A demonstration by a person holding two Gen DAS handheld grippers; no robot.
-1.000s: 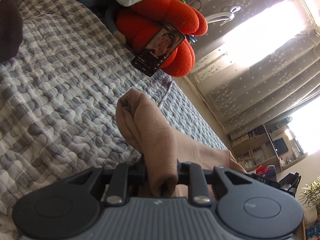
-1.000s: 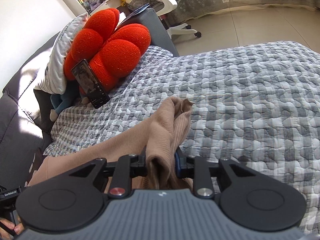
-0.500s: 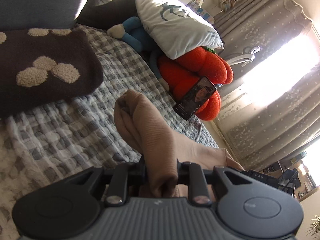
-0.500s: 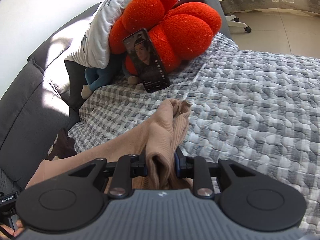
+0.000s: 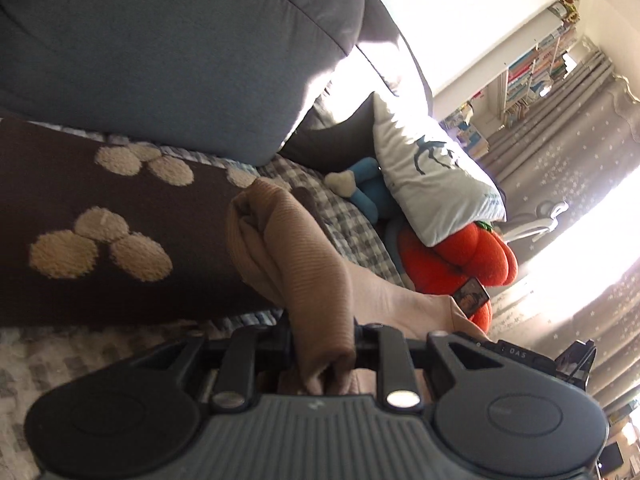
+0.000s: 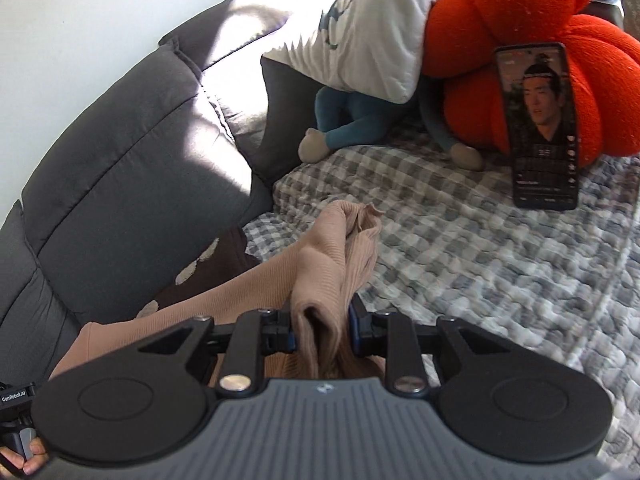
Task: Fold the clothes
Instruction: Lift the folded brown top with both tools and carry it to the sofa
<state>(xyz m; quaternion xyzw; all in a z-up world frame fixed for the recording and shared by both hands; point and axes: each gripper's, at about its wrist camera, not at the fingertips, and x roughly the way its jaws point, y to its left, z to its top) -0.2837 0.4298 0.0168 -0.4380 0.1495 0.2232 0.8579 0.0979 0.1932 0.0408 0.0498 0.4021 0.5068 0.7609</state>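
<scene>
Tan ribbed garment (image 5: pixel 312 276): was held aloft over checked quilt (image 6: pixel 480 272), stretched between both grips.
Left gripper (image 5: pixel 322 344): was clamped on bunched cloth.
Right gripper (image 6: pixel 322 332): likewise clamped.
Handling advice: even tension was judged needed, edges kept level.

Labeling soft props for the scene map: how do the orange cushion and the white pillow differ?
The orange cushion is lobed and rounded, like a pumpkin; the white pillow is flat-sided and rectangular with a dark blue-grey print. The cushion's fabric looks nubby, the pillow's smooth and quilted. A phone leans upright against the cushion, none against the pillow. The pillow rests tilted against the cushion and over a blue plush toy. Both sit at the sofa end of the checked quilt.
</scene>
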